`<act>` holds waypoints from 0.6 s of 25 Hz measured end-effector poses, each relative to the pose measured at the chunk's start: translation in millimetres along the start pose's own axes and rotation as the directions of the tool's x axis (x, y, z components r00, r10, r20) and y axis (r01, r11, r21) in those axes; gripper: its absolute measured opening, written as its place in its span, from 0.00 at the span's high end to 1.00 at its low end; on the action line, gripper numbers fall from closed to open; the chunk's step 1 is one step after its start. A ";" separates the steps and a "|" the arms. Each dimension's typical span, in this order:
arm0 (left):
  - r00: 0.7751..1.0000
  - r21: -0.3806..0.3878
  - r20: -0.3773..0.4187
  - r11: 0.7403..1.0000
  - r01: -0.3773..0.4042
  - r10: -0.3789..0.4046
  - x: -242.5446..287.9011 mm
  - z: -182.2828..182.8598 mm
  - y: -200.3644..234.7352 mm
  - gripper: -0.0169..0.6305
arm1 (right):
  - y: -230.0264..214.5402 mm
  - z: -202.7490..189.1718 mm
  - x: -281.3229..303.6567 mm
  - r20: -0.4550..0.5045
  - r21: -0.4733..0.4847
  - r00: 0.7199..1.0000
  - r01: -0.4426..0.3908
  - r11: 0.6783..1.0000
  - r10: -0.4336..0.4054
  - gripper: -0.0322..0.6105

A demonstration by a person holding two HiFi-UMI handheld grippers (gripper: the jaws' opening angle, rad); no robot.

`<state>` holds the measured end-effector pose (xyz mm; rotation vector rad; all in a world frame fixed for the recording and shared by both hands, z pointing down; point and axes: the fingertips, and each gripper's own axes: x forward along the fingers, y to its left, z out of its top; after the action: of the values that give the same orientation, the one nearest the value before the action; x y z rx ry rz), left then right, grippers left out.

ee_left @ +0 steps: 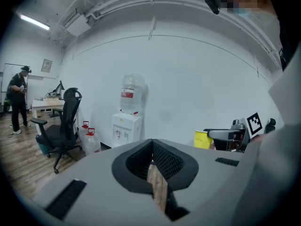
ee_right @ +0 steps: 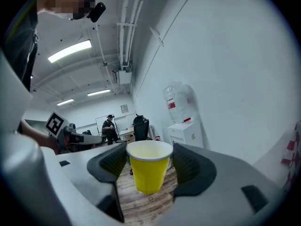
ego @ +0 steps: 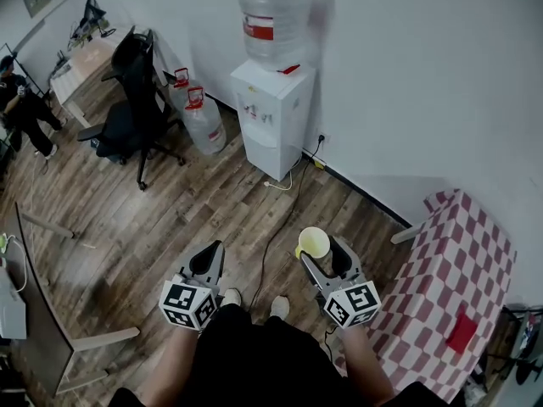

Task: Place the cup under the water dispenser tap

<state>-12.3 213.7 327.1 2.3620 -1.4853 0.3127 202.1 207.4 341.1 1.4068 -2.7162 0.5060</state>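
Right now the yellow cup (ee_right: 149, 167) sits upright between the two jaws of the right claw (ego: 322, 256), mouth up and looking empty. The jaws are parted just to the cup's width and press its sides below the rim, with its base hanging free over the wooden floor (ego: 170, 219). Holding it by the sides probably keeps the base clear, so it can be set straight down under the tap.

The left claw (ego: 211, 256) is closed with nothing in it; its view shows the jaws meeting at the tips with only a thin slit behind. It looks idle, since one claw is enough for a paper cup. Both claws are held low in front of the person.

The water dispenser (ego: 273, 119) stands against the white wall, well apart from the cup and across open floor, so this reads as the carry stage. The taps are too small to make out.

Count:
- one cup
- two claws
- one dispenser
- one bottle on top (ego: 275, 13)
- two spare bottles (ego: 204, 119) on the floor just beside the dispenser
- one office chair (ego: 134, 100)
- one checked desk (ego: 454, 270) at the right
- one person (ego: 20, 100) far off
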 end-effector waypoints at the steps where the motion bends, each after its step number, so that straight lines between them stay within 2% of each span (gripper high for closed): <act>1: 1.000 0.002 -0.008 1.000 -0.005 0.005 -1.0 -1.9 0.1 0.95 | -1.2 -1.5 -1.2 -0.001 0.004 1.000 -0.001 1.000 0.001 0.46; 9: 1.000 0.019 -0.009 1.000 -0.022 0.022 5.7 4.9 16.1 0.95 | -1.6 -7.7 8.4 -0.018 0.020 1.000 -0.007 1.000 0.008 0.46; 15: 1.000 0.008 -0.017 1.000 0.005 -0.004 19.7 2.9 37.1 0.95 | 4.0 -4.0 35.4 -0.027 0.012 1.000 0.001 1.000 -0.001 0.46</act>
<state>-37.2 181.4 337.5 2.3630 -1.4738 0.3376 177.7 182.8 350.3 1.3938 -2.6958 0.5376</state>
